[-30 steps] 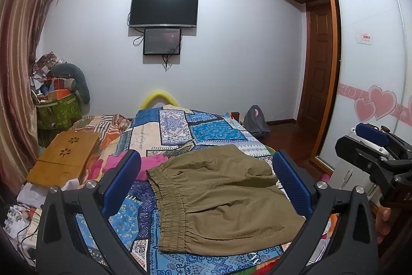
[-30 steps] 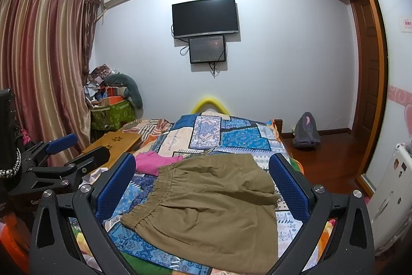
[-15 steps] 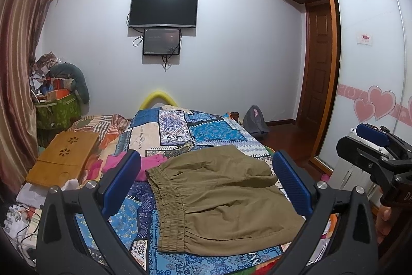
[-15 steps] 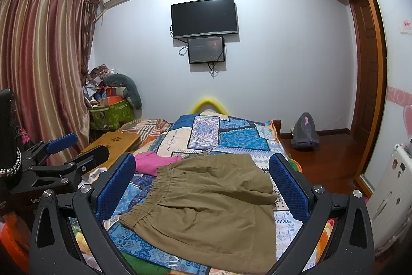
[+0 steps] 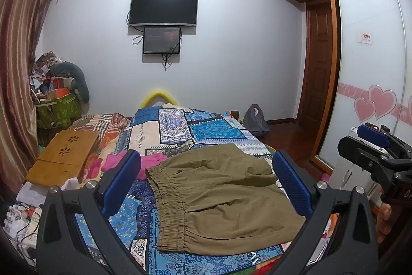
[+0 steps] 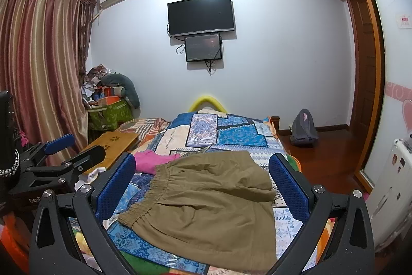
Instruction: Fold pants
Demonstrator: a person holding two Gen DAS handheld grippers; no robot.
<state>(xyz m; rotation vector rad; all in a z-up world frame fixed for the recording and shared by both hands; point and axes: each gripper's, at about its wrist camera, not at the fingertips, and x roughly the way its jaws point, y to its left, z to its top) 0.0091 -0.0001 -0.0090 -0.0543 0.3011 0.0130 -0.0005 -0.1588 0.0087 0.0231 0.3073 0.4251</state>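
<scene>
You have one pair of olive-brown cotton pants [image 5: 221,200], short in the leg, lying flat on the blue patchwork bedspread [image 5: 206,128] near the bed's near end. Its gathered elastic waistband [image 5: 170,208] runs along your left side, with the legs pointing right. The cloth is lightly wrinkled, spread out and not yet folded.

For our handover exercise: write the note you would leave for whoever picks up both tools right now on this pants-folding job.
Left tool: open, holding nothing, above the bed.
Right tool: open, holding nothing, beside it.
Pants: olive, spread flat on the patchwork bedspread, elastic waistband to the left, apparently untouched. A pink garment lies just past the waistband.
Done: pants laid out; no fold visible.
Left: grip an edge, fold the pants over, tidy them.
</scene>
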